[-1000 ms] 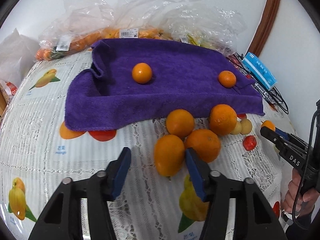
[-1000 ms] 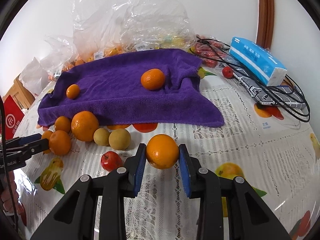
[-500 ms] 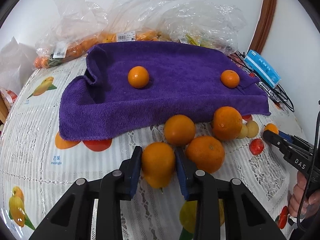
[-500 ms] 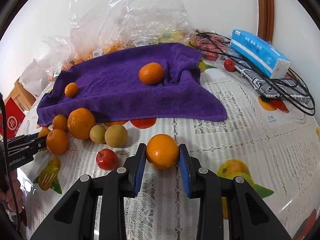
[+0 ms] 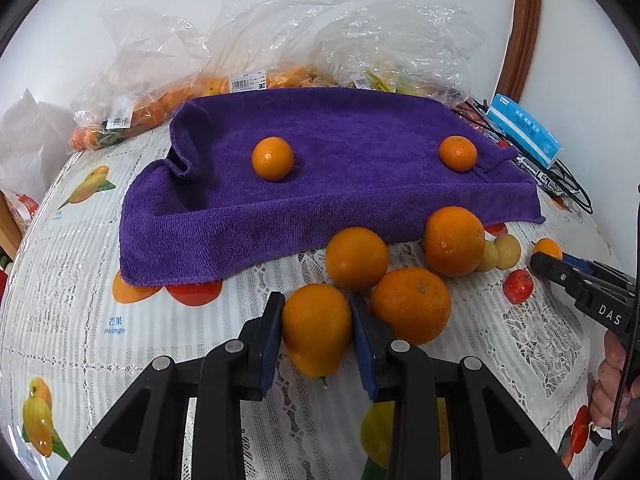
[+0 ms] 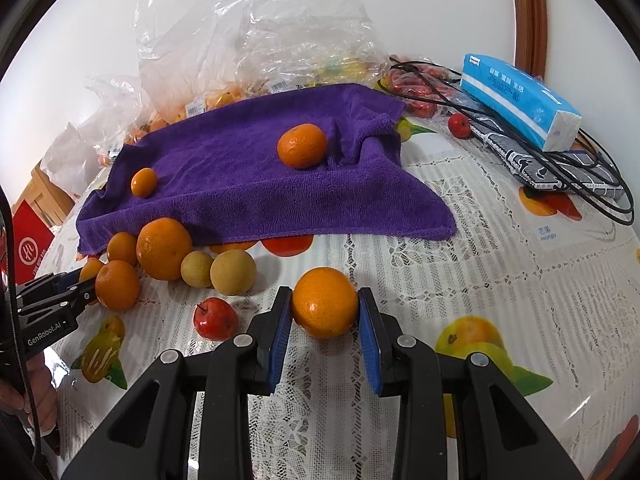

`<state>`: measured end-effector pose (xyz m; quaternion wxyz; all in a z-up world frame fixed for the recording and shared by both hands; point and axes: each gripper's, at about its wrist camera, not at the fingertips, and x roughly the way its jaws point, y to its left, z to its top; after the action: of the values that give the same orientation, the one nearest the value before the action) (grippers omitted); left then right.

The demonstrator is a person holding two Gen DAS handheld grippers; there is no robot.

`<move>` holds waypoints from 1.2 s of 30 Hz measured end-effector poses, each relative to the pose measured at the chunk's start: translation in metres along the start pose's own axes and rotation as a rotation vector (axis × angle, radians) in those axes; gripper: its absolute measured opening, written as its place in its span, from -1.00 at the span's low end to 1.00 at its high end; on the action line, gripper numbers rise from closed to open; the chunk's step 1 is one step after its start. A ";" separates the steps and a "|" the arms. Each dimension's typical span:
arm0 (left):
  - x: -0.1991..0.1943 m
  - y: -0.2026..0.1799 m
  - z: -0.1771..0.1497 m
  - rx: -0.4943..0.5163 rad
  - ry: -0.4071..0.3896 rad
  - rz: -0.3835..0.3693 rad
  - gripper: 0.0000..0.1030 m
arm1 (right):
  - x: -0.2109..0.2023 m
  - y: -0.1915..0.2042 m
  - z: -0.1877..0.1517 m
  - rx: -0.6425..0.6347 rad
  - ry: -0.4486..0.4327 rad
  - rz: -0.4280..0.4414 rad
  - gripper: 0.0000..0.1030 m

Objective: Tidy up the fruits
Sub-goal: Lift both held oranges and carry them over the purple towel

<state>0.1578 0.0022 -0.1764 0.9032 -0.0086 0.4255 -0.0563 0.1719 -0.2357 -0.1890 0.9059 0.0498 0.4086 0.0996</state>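
Blue-padded fingers (image 5: 272,340) of the left gripper (image 5: 316,336) have just clamped a round orange (image 5: 316,328); right gripper (image 6: 324,320) keeps gripping its orange fruit (image 6: 324,302) (purple terry towel (image 5: 340,184) waits at twelve o'clock).

Left hand-held gripper (image 5: 316,330) and right hand-held gripper (image 6: 324,316) each clamp fruit (blue pads pressing).
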 end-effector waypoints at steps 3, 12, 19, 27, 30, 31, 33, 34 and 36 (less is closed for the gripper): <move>-0.003 0.002 -0.002 -0.017 -0.003 -0.009 -0.39 | 0.000 0.000 0.000 0.002 0.000 0.002 -0.37; -0.016 0.013 -0.010 -0.070 0.013 -0.032 -0.40 | -0.007 0.006 -0.002 -0.019 -0.019 -0.004 -0.38; -0.036 0.019 -0.004 -0.102 -0.014 -0.060 -0.40 | -0.028 0.014 0.004 -0.033 -0.057 -0.005 -0.38; -0.062 0.016 0.026 -0.077 -0.085 -0.045 -0.39 | -0.060 0.028 0.034 -0.060 -0.155 -0.005 -0.38; -0.069 0.017 0.040 -0.071 -0.118 -0.034 -0.39 | -0.071 0.033 0.049 -0.068 -0.194 0.005 -0.38; -0.070 0.018 0.045 -0.070 -0.127 -0.030 -0.39 | -0.072 0.035 0.053 -0.072 -0.205 0.006 -0.38; -0.071 0.020 0.054 -0.072 -0.144 -0.021 -0.39 | -0.075 0.040 0.063 -0.078 -0.224 0.002 -0.38; -0.070 0.021 0.058 -0.073 -0.150 -0.017 -0.39 | -0.076 0.041 0.067 -0.079 -0.231 0.004 -0.38; -0.068 0.024 0.067 -0.082 -0.164 -0.012 -0.39 | -0.075 0.044 0.075 -0.079 -0.243 0.013 -0.38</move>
<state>0.1692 0.0308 -0.0829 0.9336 -0.0527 0.3519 -0.0432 0.1737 -0.2098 -0.0770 0.9494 0.0283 0.2911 0.1148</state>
